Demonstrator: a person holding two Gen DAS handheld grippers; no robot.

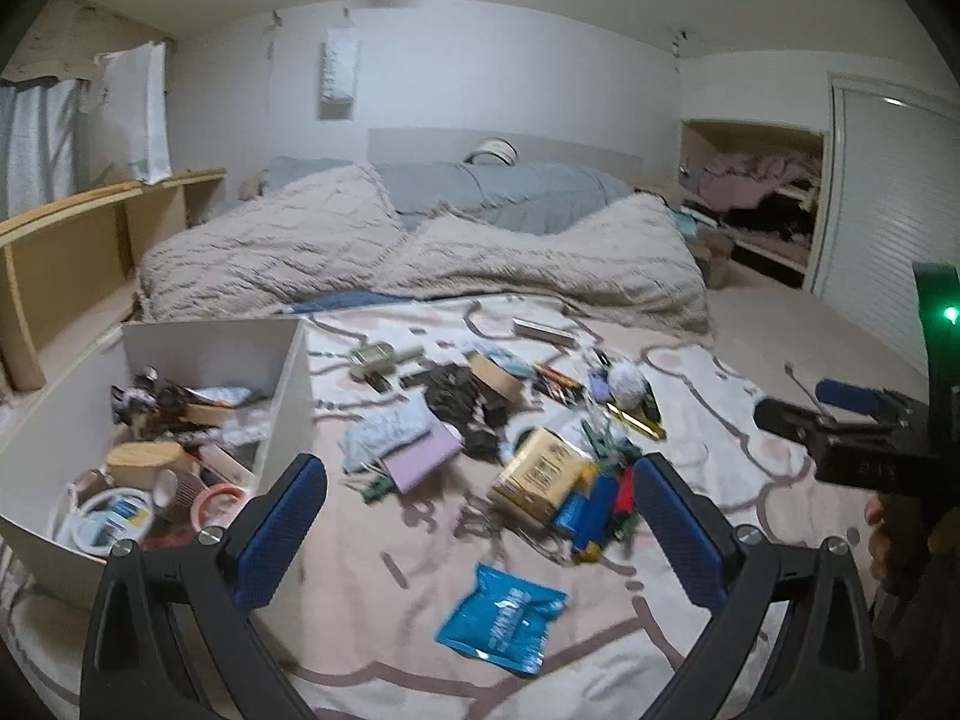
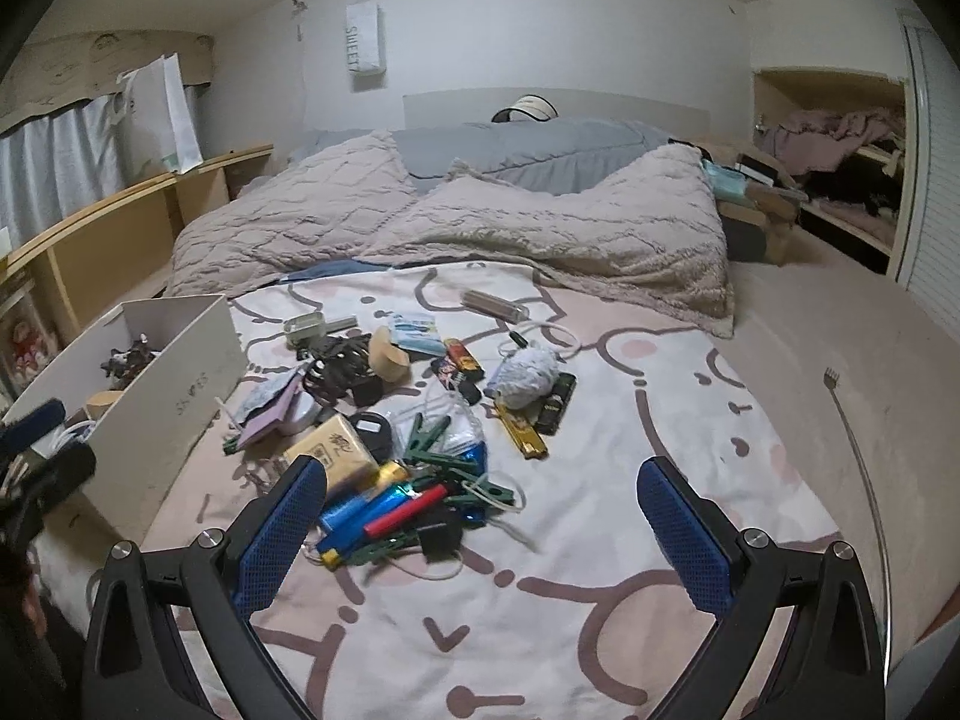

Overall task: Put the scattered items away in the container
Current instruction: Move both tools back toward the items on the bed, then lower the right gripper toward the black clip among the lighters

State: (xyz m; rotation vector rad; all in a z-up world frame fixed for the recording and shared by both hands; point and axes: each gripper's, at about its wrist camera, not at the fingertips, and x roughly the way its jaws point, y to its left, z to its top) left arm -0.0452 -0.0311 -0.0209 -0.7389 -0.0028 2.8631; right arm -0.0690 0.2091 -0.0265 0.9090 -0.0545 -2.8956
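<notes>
A white box stands on the bed at the left, with several items inside; it also shows in the right wrist view. Scattered items lie on the patterned blanket: a yellow packet, a blue pouch, a purple pad, blue tubes, green clothespins, a white fluffy ball. My left gripper is open and empty above the blanket, right of the box. My right gripper is open and empty, just in front of the pile.
A beige fluffy duvet lies across the far side of the bed. A wooden shelf runs along the left wall. A metal back scratcher lies at the right on the bed. An open closet is at the far right.
</notes>
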